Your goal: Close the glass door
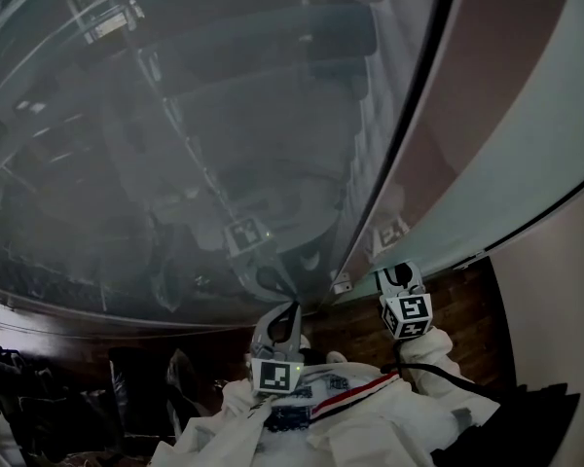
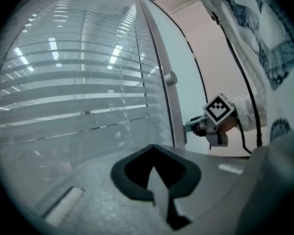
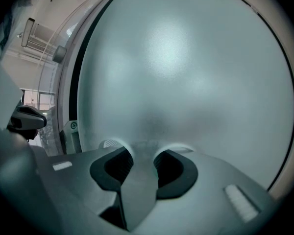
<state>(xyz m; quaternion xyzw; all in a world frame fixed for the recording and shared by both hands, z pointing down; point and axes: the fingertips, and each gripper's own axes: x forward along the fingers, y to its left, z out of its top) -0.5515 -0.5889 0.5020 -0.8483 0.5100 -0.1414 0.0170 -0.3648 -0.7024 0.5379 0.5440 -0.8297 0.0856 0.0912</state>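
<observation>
Nearest to the person, above the white sleeves [image 1: 350, 416], the left gripper [image 1: 288, 311] is held low. It points almost level at the clear pane [image 2: 78, 92], which has blinds behind it. Its jaws are pressed together and there is nothing in them.

Just to its right, a little further forward, is the right gripper [image 1: 399, 278]. Its jaws stand a narrow way apart and are empty. Their tips are right at the frosted pane, which I take to be the glass door [image 3: 186, 72]. I cannot tell if they really touch it.

The door fills everything ahead of this gripper, face-on, and its long axis is upright. Its dark edge [image 1: 389, 154] runs upward between the two grippers, with a small round knob [image 2: 170, 78] higher on it.

So the right hand is the nearer one to the door. I think the coming push should go straight forward against the pane, near that edge. Whether there is a gap at the edge is not clear to me.
</observation>
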